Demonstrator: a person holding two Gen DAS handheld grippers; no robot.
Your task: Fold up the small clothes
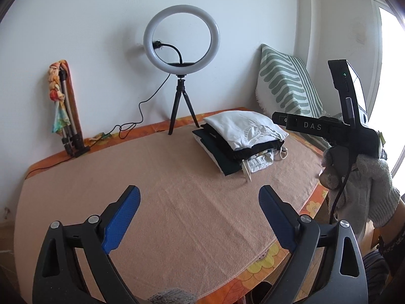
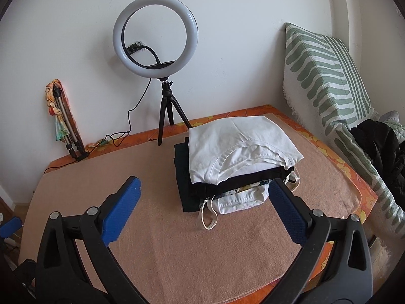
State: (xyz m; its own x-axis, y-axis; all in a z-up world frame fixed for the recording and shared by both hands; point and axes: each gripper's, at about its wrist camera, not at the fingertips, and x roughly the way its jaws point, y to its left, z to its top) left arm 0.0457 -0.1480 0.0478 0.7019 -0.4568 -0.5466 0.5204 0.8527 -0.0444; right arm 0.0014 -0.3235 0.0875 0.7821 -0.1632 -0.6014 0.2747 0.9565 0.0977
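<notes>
A stack of folded clothes (image 1: pixel 240 139) lies at the back right of a table covered by a peach towel (image 1: pixel 177 202); a white garment is on top, with black and white pieces under it. In the right wrist view the stack (image 2: pixel 238 159) lies just beyond my fingers. My left gripper (image 1: pixel 200 195) is open and empty over the bare towel. My right gripper (image 2: pixel 205 187) is open and empty, its right fingertip (image 2: pixel 278 190) close to the stack's front edge. The right gripper's body (image 1: pixel 349 126) shows in the left wrist view, held by a gloved hand.
A ring light on a tripod (image 1: pixel 181 58) stands at the table's back edge, its cable trailing left. A folded tripod with a colourful cloth (image 1: pixel 65 106) leans on the wall. A green striped cushion (image 2: pixel 326 76) and a dark garment (image 2: pixel 379 147) lie to the right.
</notes>
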